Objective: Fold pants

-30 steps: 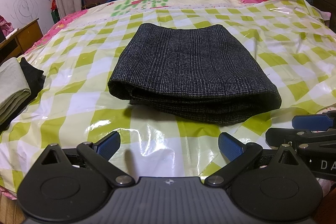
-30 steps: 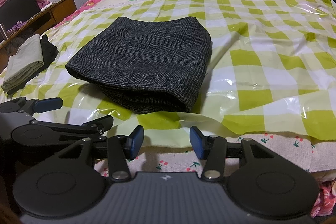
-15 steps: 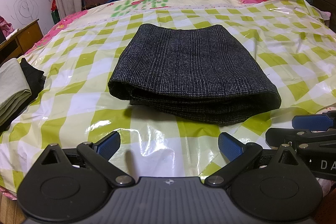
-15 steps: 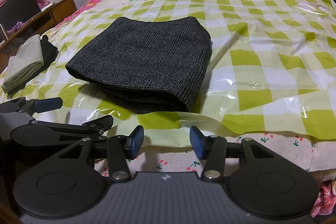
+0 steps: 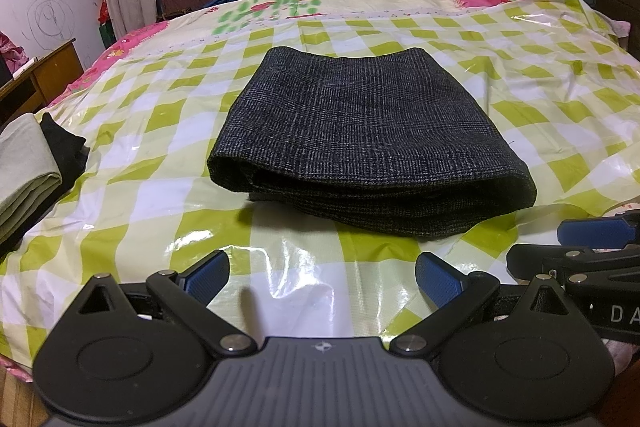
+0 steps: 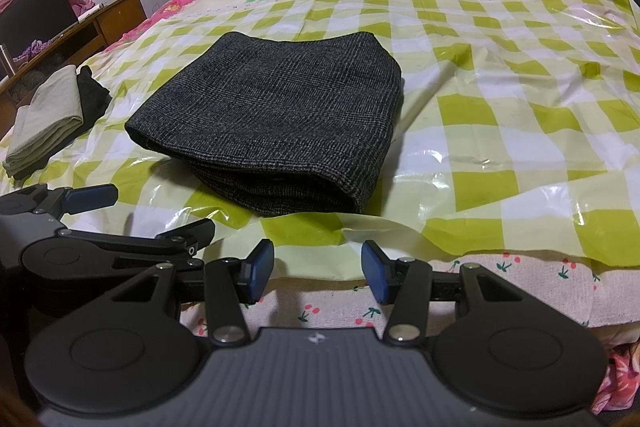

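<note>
Both hand-held grippers hang released and empty at the bed's near edge, the left hand-held gripper point(image 5: 322, 279) and right hand-held gripper point(image 6: 318, 271) unmoved over the last second. Ahead, the pants point(image 5: 360, 143) lie as a compact folded bundle on the checked plastic sheet point(image 5: 160, 115). Nothing has shifted; folding looks finished.

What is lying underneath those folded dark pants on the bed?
The folded pants rest on a glossy green-and-white checked plastic sheet, which covers a flowered bedspread. Whatever lies directly beneath the pants is hidden.
</note>
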`<state>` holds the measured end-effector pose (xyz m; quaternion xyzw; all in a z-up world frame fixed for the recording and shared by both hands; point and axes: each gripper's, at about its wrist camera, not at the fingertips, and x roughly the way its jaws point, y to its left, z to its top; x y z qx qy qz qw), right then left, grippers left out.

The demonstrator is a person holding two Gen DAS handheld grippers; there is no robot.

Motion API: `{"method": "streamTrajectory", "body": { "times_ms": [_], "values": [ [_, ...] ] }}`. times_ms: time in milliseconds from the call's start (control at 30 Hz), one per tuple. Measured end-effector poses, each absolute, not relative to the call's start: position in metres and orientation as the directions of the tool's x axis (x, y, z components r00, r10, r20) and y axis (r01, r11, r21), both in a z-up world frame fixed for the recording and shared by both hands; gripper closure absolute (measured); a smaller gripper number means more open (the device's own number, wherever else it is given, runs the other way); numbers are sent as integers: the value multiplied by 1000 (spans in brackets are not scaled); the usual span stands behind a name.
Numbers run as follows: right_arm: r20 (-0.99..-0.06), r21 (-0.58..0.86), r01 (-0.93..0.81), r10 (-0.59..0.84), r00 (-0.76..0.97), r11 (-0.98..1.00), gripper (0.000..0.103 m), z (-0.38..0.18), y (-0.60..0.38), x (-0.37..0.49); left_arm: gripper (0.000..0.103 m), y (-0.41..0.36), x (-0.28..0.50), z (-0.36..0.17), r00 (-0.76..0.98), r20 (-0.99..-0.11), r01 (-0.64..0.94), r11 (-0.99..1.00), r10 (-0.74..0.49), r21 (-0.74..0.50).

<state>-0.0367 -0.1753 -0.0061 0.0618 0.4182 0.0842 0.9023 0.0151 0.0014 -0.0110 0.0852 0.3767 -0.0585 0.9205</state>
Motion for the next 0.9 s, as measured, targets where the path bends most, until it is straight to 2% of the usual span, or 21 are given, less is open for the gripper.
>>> {"method": "streamTrajectory", "body": {
  "times_ms": [900],
  "values": [
    [-744,182,-101,204,636,978,53,-6,-175,-37,0,2,15,-11,717,-696,168,978,-35,125]
  ]
}}
